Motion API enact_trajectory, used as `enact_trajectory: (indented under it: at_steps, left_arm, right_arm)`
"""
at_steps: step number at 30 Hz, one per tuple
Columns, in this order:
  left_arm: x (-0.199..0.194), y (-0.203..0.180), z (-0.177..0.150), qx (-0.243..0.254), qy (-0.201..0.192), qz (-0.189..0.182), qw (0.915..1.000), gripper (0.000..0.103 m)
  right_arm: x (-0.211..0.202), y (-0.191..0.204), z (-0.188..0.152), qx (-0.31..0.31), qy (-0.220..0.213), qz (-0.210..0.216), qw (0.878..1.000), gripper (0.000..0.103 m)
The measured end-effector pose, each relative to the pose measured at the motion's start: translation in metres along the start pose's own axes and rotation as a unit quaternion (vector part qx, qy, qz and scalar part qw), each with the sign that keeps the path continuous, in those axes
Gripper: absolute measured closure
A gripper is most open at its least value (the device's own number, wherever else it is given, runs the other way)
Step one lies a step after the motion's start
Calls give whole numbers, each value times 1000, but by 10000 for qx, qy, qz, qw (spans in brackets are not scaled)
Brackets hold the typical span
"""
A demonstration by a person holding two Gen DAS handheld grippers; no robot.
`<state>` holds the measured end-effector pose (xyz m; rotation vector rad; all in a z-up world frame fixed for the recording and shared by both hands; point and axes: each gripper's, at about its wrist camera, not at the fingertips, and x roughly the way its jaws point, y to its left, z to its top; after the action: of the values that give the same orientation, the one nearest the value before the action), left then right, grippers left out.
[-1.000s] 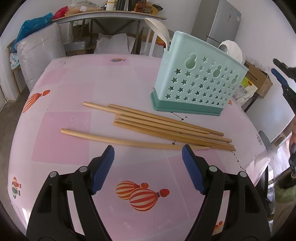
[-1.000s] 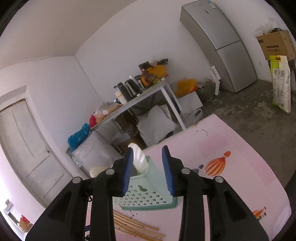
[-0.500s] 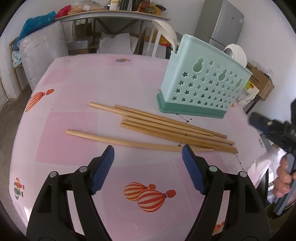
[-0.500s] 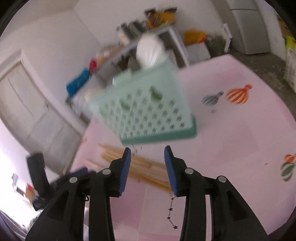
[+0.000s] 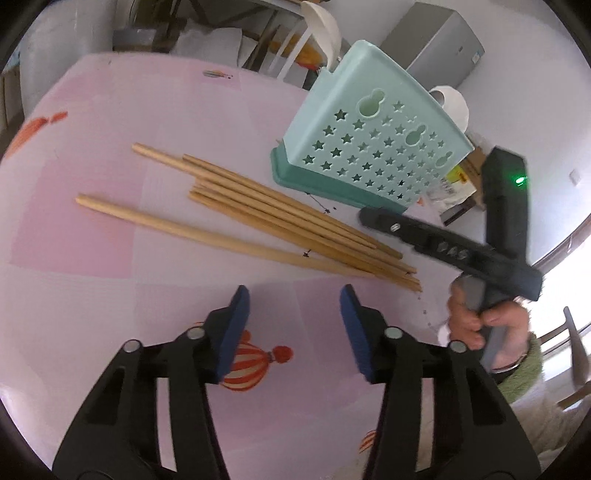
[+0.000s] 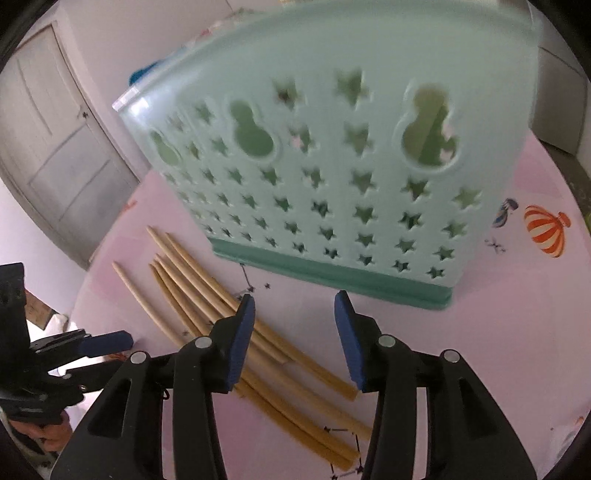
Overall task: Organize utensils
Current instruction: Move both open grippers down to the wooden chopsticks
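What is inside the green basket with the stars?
A white spoon sticks up out of the green basket. The basket's walls hide the rest of the inside. The chopsticks lie outside, on the table.

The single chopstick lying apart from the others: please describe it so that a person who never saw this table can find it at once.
On the pink tablecloth stands a mint-green utensil holder with star holes, and in front of it lies a bundle of wooden chopsticks. The lone chopstick lies on the bundle's far side from the holder. It alone has bare cloth along most of its length, its thin end meeting the bundle.
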<state>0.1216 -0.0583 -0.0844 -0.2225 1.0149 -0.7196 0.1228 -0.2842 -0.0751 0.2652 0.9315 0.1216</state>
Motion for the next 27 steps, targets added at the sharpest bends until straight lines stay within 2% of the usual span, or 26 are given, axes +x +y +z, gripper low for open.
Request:
enact_trajectory:
  at_steps: [6,9,16,27]
  left_arm:
    - [4,6,2,-290,55,-106,9995,76]
    - [5,11,3,-475,76,-157,9987,81]
    - [4,10,4,-549,78,-38,9985,82]
    - [0,7,7,-381,22,437,9983,82]
  right_arm:
    - [-5,13,-6,29,13,170,9999,60]
    - [-8,19,-12,38,48,176,9998,63]
    - [-12,27,-26,303,180,290,9990,76]
    - [-10,51,-49,555,377,638,9957,87]
